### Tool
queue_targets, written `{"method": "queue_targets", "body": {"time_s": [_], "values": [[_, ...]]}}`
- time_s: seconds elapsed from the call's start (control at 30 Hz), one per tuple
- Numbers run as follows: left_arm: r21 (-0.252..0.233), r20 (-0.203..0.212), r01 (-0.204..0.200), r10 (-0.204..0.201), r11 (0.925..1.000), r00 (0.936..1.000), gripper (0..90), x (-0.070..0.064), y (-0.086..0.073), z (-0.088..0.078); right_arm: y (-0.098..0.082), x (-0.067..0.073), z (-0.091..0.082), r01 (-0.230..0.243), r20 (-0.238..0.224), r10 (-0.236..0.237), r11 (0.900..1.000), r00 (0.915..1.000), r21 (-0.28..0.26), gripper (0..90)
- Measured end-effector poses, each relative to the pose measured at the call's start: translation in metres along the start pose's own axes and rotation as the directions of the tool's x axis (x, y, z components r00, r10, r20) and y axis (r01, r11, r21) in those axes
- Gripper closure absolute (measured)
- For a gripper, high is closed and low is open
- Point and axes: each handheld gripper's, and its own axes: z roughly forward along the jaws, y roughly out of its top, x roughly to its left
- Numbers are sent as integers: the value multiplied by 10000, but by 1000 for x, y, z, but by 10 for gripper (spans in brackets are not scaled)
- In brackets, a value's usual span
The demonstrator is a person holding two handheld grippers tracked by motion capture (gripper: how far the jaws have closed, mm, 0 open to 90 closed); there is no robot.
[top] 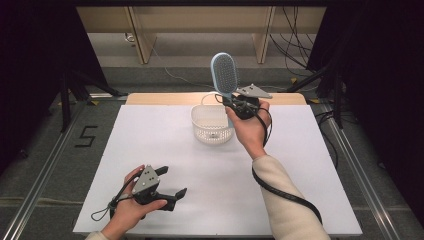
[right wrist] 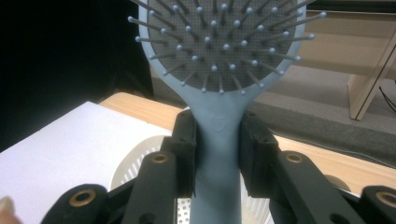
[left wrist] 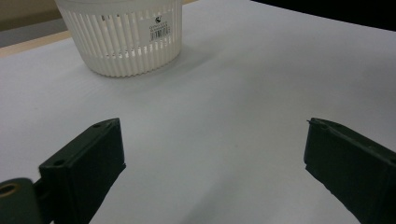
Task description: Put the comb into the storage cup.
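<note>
While both hands hold level over the table, this is how it looks.
High view: right gripper (top: 231, 98) up above the far side of the white table (top: 165, 145), blue hairbrush (top: 224, 73) standing upright out of it, head on top.
Basket: white slatted basket (top: 212, 125) just beside and below that hand.
Left hand: left gripper (top: 170, 184) low at the near edge, jaws apart, nothing between them.
Left gripper view: both jaws stand wide over bare table; basket (left wrist: 123, 39) well ahead.
Right gripper view: jaws clamped on the hairbrush (right wrist: 218, 140) handle, bristles facing the camera; basket (right wrist: 135, 163) underneath, possibly straight below.
</note>
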Motion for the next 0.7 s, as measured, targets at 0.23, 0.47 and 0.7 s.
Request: {"method": "queue_targets", "body": {"time_s": [0.23, 0.47, 0.7], "values": [[-9, 0, -1, 1, 10000, 10000, 47, 0, 0, 0, 0, 1, 2, -9, -40, 9, 10000, 10000, 16, 703], [-23, -8, -7, 7, 10000, 10000, 49, 0, 0, 0, 1, 3, 3, -6, -63, 6, 10000, 10000, 17, 703], [-20, -12, -9, 9, 10000, 10000, 49, 0, 0, 0, 1, 4, 5, 26, -77, -26, 10000, 10000, 37, 703]]}}
